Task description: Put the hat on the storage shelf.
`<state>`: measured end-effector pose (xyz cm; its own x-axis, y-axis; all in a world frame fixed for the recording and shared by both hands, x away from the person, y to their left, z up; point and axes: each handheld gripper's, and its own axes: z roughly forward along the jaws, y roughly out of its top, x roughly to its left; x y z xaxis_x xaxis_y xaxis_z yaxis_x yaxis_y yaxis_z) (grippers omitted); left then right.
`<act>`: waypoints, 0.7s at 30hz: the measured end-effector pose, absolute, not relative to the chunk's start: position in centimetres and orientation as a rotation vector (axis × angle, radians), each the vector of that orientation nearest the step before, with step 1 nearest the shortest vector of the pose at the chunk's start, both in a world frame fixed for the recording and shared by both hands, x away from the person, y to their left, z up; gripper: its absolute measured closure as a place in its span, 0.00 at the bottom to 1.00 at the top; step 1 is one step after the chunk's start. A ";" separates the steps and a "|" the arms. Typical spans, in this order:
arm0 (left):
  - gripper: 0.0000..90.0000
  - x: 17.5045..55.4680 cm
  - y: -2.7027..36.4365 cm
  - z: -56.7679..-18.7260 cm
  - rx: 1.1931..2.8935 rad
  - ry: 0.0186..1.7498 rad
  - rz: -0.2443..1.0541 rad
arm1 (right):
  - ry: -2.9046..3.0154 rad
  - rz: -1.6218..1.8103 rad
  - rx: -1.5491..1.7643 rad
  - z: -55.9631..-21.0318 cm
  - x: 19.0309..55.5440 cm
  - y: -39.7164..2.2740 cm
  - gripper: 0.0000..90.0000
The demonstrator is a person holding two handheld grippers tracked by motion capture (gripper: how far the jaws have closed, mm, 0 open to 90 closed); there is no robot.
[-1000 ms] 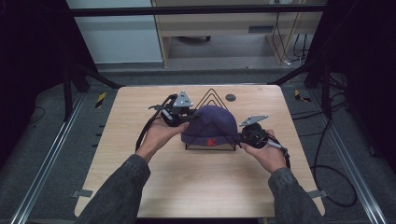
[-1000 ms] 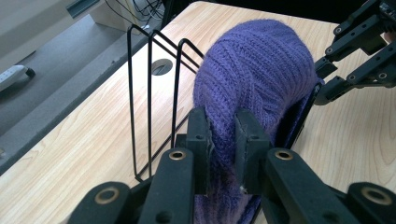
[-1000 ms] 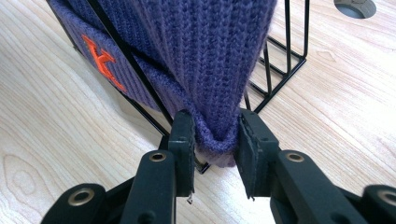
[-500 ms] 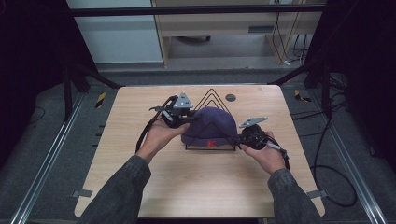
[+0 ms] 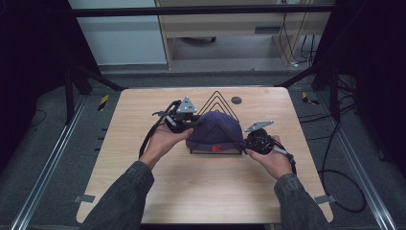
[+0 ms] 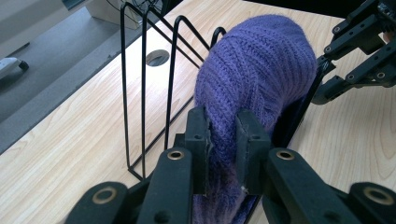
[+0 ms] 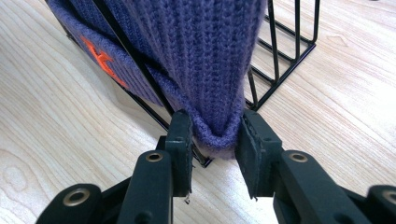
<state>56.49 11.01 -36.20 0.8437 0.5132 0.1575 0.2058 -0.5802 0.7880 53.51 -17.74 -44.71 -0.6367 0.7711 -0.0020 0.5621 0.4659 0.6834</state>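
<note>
A: Where does the purple knit hat (image 5: 214,128) sit?

B: Draped over the black wire rack (image 5: 218,103), around the middle of the table (image 5: 143,191) and a little toward its far edge. Its cuff, with the orange mark, faces the near edge.

A: And the tongs?

B: The left tongs (image 6: 222,140) are pressed together on a fold of the knit at one end of the hat. The right tongs (image 7: 214,140) sit either side of the cuff's bottom edge at the other end; the left jaw touches the yarn, the right one seems to stand just off it, so I judge them a loose hold at best, nearly but not fully closed.

A: What could go wrong?

B: Three things, I'd guess. The cuff lies right against the rack's bottom wire, so a pull could snag the knit there and drag or tip the light rack. With one end pinched firmly and the other barely held, a lift could stretch the hat lopsidedly or let the right end slip free. And the right jaws are so close to the base wire that closing might catch wire along with wool.

A: Counts?

B: One hat, one rack with several triangular loops, two tongs, two hands, one table. One small dark round spot (image 5: 236,100) lies near the far edge.
</note>
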 end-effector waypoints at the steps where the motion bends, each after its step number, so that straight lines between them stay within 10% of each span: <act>1: 0.86 56.5 11.0 -36.2 2.189 0.522 0.472 | 2.408 0.952 1.134 -44.7 53.5 -17.7 0.74; 21: 0.83 56.5 11.0 -36.7 2.198 0.523 0.471 | 2.411 0.938 1.138 -44.7 53.1 -18.2 0.65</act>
